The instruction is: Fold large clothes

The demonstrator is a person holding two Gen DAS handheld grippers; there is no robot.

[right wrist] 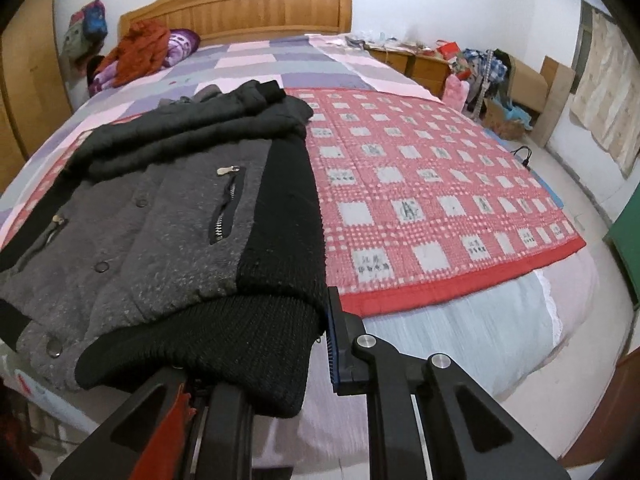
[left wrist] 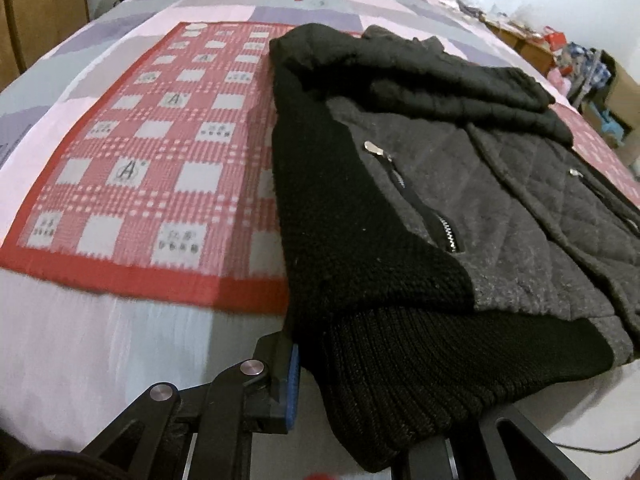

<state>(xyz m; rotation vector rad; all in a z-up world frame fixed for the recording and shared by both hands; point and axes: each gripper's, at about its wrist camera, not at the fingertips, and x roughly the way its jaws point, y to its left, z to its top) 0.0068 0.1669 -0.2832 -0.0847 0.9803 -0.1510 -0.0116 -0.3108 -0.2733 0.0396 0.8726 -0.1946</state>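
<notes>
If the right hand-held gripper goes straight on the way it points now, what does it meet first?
The right hand-held gripper is already shut on the jacket's black knit hem, so it would push into the jacket first.

Left gripper [left wrist: 356,404] low in the frame's bottom centre, angled steeply downward, linkage arms running in from the lower left. Only the left blue-padded finger [left wrist: 293,390] clear; the other covered by black knit. Jaws pinched together on the jacket [left wrist: 460,208] hem.

Right gripper [right wrist: 280,364] at bottom centre too, likewise tilted down, linkage entering from the lower right. Right blue pad [right wrist: 334,344] visible, mate hidden under knit; jaws clamped on the same hem.
</notes>
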